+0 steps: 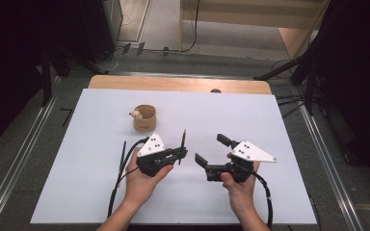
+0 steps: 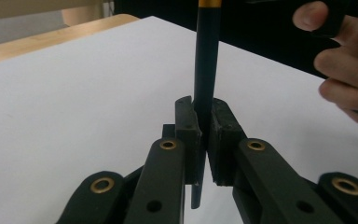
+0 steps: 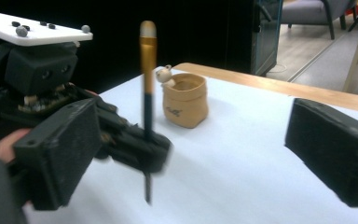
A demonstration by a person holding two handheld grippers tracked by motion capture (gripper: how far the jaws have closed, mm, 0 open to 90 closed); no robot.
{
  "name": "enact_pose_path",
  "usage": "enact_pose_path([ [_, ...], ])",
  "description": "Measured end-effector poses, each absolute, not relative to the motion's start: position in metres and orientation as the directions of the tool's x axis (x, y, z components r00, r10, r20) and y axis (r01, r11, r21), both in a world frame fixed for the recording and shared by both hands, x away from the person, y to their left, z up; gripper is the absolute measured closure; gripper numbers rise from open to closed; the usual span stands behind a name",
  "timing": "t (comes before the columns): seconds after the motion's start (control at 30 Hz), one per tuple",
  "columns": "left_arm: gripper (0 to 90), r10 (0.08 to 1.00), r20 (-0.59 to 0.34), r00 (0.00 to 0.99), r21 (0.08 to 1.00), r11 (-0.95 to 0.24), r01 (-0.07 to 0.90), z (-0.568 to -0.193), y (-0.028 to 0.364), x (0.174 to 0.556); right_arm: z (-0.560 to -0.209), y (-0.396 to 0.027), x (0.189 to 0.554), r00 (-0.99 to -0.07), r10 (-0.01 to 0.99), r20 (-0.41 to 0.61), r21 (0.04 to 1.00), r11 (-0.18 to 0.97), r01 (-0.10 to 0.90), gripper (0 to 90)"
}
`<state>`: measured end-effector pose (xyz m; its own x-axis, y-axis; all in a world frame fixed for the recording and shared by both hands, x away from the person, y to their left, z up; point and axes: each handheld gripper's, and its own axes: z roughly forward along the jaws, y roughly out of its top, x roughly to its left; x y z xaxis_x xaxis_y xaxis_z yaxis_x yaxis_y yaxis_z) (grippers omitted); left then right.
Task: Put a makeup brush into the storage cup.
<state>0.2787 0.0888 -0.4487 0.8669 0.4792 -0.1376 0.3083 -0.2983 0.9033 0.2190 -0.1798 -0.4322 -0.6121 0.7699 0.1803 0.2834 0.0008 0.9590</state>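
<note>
Left claw grips a pencil upright; right claw stands wide apart.

The left claw [image 1: 183, 153] is clamped on a slim black pencil with a gold band [image 1: 183, 144], near the middle of the white table [image 1: 86, 192]. The right claw [image 1: 213, 150], just beside it, holds nothing. A tan, sack-shaped cup [image 1: 144, 118] sits toward the far edge.

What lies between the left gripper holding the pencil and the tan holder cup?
Nothing: in the high view, only bare white table cover separates the left gripper, shut on the pencil, from the tan holder cup.
</note>
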Motion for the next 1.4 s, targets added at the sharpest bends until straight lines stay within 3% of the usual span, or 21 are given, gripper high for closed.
enact_pose_path([
  [0.6, 84.2, 0.579, -0.168, 0.798, 0.928, -0.180, 0.326, -0.431, 0.136, 0.320, -0.462, -0.275, 0.190, -0.492, 0.862, 0.124, 0.956, 0.030, 0.293, 5.1],
  [1.4, 84.1, 0.689, -0.125, 0.714, 0.955, -0.111, 0.275, -0.420, 0.166, 0.363, -0.495, -0.322, 0.179, -0.427, 0.893, 0.141, 0.937, 0.019, 0.350, 11.2],
])
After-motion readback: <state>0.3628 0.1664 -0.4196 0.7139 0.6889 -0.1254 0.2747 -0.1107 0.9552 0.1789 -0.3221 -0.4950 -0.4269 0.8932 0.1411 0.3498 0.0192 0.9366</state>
